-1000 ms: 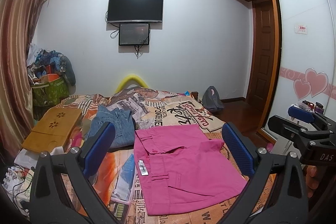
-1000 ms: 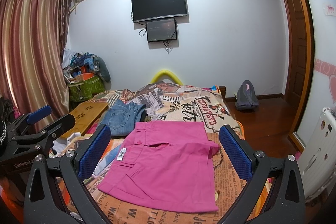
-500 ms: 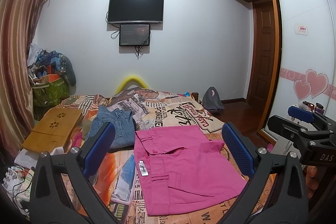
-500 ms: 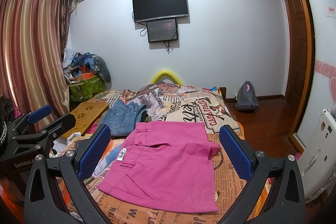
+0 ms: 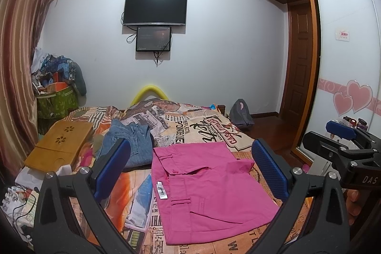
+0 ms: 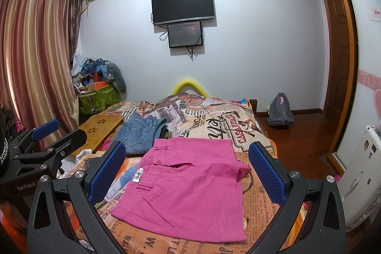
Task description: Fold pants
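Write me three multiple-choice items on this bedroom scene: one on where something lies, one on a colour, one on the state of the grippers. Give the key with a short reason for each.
1. Where do the jeans lie relative to the pink pants?
A. Beyond them, to the left
B. On top of them
C. On the floor by the door

2. What colour are the pads on the gripper fingers?
A. Red
B. Blue
C. Yellow

3. How do the left gripper and right gripper stand?
A. Both shut on the pants
B. One holds the jeans
C. Both open, holding nothing

Key: 1 A, the jeans sit farther up the bed, left of the pants' waistband. 2 B, the pads are blue in both wrist views. 3 C, each pair of fingers is spread wide with the pants lying flat on the bed between them in view, untouched.
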